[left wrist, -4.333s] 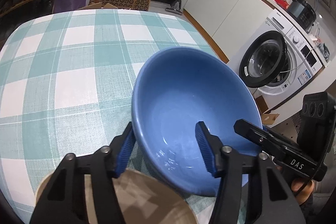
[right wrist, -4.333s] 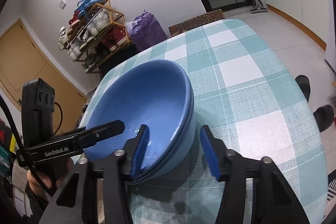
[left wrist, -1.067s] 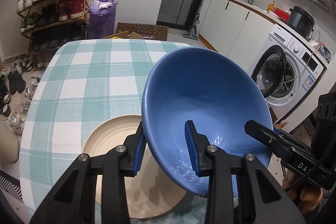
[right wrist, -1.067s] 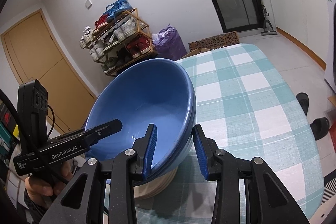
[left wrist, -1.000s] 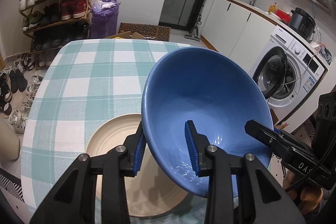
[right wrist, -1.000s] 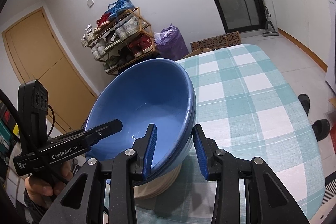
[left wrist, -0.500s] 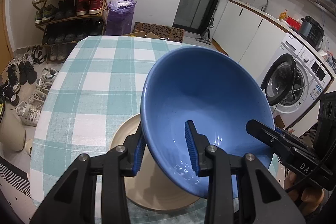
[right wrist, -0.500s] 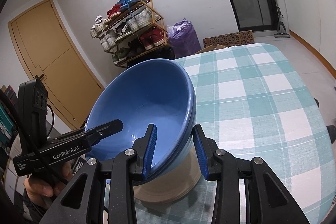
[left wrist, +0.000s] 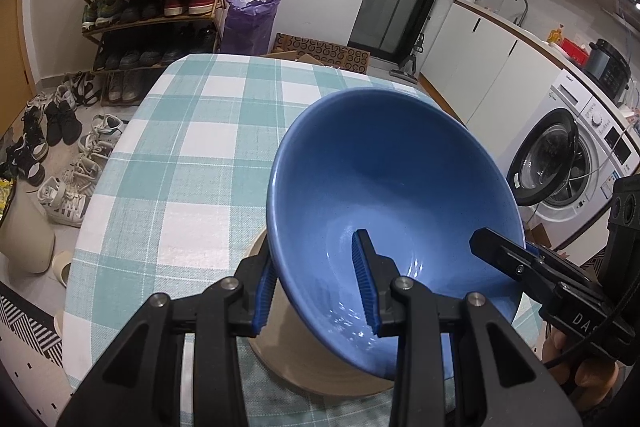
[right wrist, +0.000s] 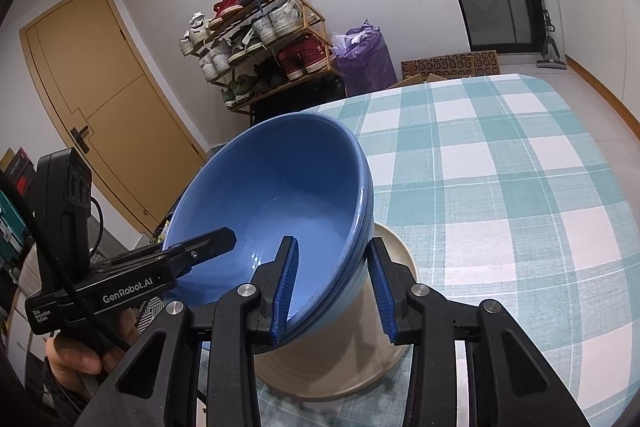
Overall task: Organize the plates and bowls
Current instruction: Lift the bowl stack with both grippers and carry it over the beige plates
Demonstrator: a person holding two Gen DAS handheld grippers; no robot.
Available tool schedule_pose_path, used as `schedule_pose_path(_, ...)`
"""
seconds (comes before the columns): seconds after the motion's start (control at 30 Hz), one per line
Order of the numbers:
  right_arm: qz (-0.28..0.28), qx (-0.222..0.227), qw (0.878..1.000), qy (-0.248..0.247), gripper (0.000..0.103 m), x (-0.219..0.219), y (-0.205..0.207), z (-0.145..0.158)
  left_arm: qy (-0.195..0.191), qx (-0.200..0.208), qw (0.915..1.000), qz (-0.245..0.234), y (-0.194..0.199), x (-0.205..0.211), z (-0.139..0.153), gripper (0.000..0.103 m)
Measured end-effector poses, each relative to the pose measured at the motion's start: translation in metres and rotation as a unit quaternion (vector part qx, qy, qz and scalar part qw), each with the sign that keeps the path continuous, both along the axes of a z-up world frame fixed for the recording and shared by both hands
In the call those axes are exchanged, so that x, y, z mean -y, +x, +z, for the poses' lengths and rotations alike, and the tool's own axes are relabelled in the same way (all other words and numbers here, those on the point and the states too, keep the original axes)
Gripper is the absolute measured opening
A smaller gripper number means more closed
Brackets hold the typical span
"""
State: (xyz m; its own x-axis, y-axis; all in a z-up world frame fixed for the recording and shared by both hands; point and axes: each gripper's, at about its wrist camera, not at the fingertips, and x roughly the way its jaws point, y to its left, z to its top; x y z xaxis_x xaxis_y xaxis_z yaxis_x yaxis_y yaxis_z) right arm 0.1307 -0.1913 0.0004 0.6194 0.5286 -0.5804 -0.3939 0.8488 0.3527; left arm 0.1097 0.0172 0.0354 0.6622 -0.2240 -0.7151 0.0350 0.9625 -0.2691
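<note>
Both tongs clench opposite rims of the stacked blue bowls [left wrist: 392, 187]: the left gripper [left wrist: 316, 283] pinches one side, the right gripper [right wrist: 332, 283] the other, holding the stack lifted and tilted just above the cream plates [right wrist: 340, 367] on the checked table [right wrist: 500, 167]. To set it down well, I would level both hands together, centre the bowls' foot over the plates, lower slowly, and release only once the weight rests. Only the right wrist view shows two nested rims; the left shows a single bowl's inside.
</note>
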Motion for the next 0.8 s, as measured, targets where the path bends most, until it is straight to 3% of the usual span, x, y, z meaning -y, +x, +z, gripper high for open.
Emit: schedule_pose_path(0.8, 0.004, -0.028, 0.999, -0.015, 0.036, -0.009, 0.023, -0.029, -0.006, -0.036, 0.9993, 0.006, 0.014, -0.007, -0.034, 0.034)
